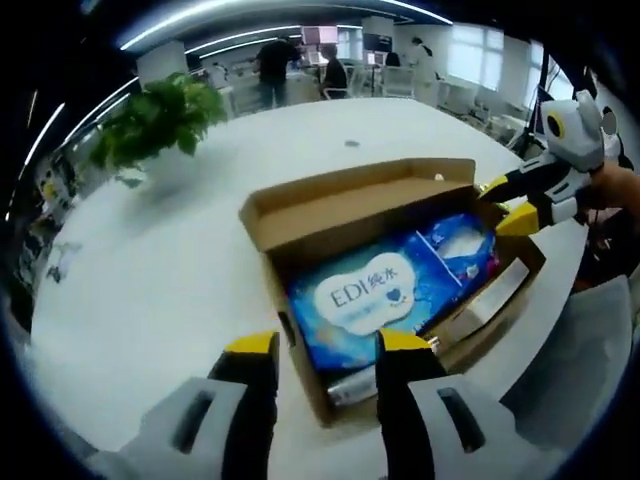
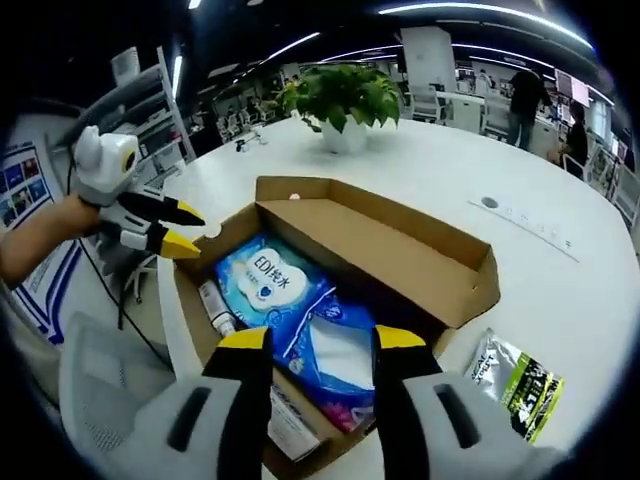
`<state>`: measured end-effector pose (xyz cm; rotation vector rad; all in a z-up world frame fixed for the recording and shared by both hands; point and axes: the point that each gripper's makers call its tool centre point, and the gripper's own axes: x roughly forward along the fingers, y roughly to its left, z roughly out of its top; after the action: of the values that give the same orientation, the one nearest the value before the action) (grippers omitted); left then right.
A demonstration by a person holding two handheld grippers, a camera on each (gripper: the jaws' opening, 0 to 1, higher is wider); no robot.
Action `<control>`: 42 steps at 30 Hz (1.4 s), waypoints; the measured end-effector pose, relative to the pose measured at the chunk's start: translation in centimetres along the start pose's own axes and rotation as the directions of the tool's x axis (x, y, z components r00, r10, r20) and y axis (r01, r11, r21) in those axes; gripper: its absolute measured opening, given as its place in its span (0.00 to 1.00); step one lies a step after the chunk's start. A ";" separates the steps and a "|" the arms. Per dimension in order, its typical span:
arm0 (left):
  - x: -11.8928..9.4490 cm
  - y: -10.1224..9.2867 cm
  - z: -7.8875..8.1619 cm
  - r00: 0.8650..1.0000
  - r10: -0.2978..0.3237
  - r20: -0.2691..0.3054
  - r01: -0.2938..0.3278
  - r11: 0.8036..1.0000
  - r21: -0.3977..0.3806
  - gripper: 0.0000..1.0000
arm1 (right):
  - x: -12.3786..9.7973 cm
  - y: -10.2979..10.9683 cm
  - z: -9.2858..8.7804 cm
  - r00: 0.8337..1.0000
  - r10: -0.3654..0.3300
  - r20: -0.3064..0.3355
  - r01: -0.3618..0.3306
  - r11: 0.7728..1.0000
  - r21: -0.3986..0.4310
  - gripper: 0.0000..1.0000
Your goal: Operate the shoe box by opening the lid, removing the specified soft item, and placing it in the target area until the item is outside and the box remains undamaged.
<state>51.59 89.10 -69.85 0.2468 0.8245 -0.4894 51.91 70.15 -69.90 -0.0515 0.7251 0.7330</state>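
Observation:
The brown cardboard shoe box (image 1: 310, 375) lies on the white table with its lid (image 1: 350, 200) folded back. Inside rests a soft blue tissue pack (image 1: 365, 300) printed "EDI", beside a smaller blue and white pack (image 1: 462, 245) and a tube (image 1: 350, 385). My left gripper (image 1: 325, 345) is open, its fingertips just over the box's near edge. In the right gripper view the box (image 2: 200, 320), blue pack (image 2: 265, 280) and second pack (image 2: 335, 350) lie under my open right gripper (image 2: 322, 340). The left gripper (image 2: 180, 228) hovers at the box's left corner; the right gripper (image 1: 505, 203) sits at the far right corner.
A potted plant (image 2: 345, 100) stands on the round white table (image 2: 450, 170) beyond the box. A green and silver packet (image 2: 520, 385) lies on the table to the right of the box. People stand at desks in the background. A grey chair (image 2: 100, 370) is by the table edge.

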 end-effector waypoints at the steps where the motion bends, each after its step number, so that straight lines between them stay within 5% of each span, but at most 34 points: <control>1: 0.1 0.1 -0.2 1.000 0.002 -0.004 -0.002 1.000 -0.005 0.36 | 0.2 0.1 0.0 1.000 0.004 0.000 -0.004 1.000 0.000 0.35; 23: 0.6 1.9 -3.3 0.998 0.026 -0.061 -0.030 0.996 -0.083 0.15 | 4.6 1.1 -0.5 0.998 0.053 -0.046 -0.053 0.999 0.013 0.29; 42: 1.3 1.2 -3.4 0.998 -0.010 -0.060 0.002 0.992 -0.129 0.07 | 7.5 0.9 -0.6 0.992 0.077 -0.102 -0.076 0.997 0.009 0.26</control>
<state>50.80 91.06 -73.04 0.1406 0.9124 -0.4344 54.84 75.16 -74.83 -0.0571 0.8304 0.8060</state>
